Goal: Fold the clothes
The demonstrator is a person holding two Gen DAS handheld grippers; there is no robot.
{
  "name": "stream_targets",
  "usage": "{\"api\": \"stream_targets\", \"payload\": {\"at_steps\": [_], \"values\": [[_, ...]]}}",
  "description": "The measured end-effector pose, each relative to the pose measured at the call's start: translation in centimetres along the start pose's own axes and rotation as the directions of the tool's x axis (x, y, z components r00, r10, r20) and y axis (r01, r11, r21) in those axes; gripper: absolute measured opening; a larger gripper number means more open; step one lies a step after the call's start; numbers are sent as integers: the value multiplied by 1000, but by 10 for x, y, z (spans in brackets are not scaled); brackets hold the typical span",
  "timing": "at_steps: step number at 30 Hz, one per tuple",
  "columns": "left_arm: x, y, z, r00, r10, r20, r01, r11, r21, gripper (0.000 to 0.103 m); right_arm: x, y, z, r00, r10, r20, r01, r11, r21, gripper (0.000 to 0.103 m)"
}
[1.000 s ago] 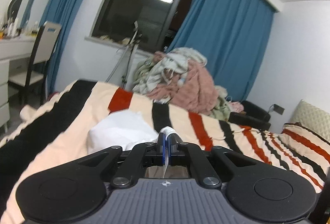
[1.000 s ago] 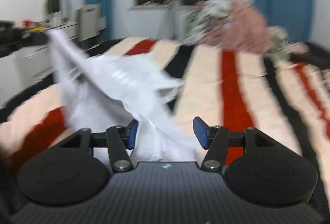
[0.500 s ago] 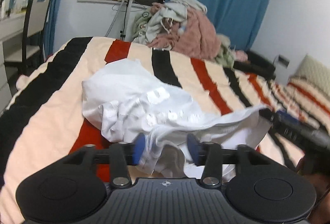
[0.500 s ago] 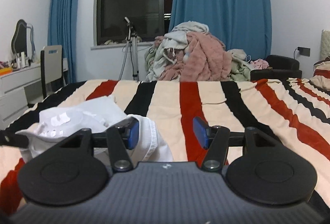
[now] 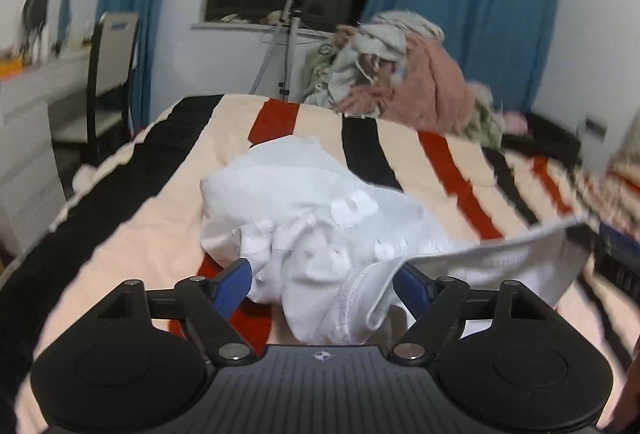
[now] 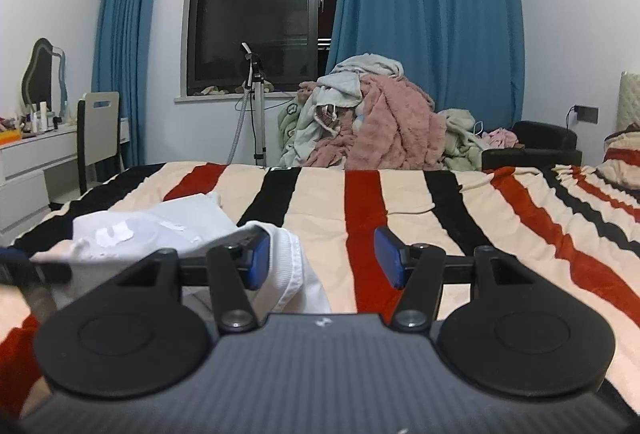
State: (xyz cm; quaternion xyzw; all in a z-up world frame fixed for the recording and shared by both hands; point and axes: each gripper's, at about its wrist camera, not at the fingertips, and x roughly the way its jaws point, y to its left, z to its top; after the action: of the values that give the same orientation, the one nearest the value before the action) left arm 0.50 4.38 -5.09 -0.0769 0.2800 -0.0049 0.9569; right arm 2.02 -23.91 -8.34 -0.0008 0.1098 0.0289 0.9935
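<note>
Left fingers (image 5: 234, 284): spread wide at lower centre of the left view, gripping nothing; the shirt's bunched cloth bulges up between them.
Left gripper (image 5: 322, 284): low over the shirt, its right pad partly behind a fold.
Right fingers (image 6: 256, 260): spread apart at centre of the right view, holding nothing; the left pad sits just beside the shirt's ribbed hem.
Right gripper (image 6: 322, 260): mostly over bare blanket, the shirt to its lower left.
Shirt (image 5: 304, 222): white, crumpled in a heap on the striped blanket (image 6: 400, 202), centre of the left view, one edge stretching toward the right edge of frame.
Step in hand: judged as taking hold to spread the shirt flat.
How to do it well: pinch one layer at the hem or a corner on each side, not the wad in the middle; then pull the two grippers apart low over the blanket.
Hard to make out: the left view is motion-blurred; what lifts the shirt's far edge at right cannot be told; shoulders and sleeves are lost in the heap.
</note>
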Motion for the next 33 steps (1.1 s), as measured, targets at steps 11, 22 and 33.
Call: {"api": "stream_targets", "payload": {"at_steps": [11, 22, 33], "values": [[24, 37, -6, 971, 19, -237, -62, 983, -175, 73, -31, 16, -1, 971, -90, 221, 119, 985, -123, 56], [21, 10, -15, 973, 106, -205, -117, 992, -44, 75, -66, 25, 5, 945, -94, 312, 135, 984, -114, 56], [-48, 20, -8, 967, 232, 107, -206, 956, -211, 74, -54, 15, -3, 979, -114, 171, 130, 988, -85, 57]]}}
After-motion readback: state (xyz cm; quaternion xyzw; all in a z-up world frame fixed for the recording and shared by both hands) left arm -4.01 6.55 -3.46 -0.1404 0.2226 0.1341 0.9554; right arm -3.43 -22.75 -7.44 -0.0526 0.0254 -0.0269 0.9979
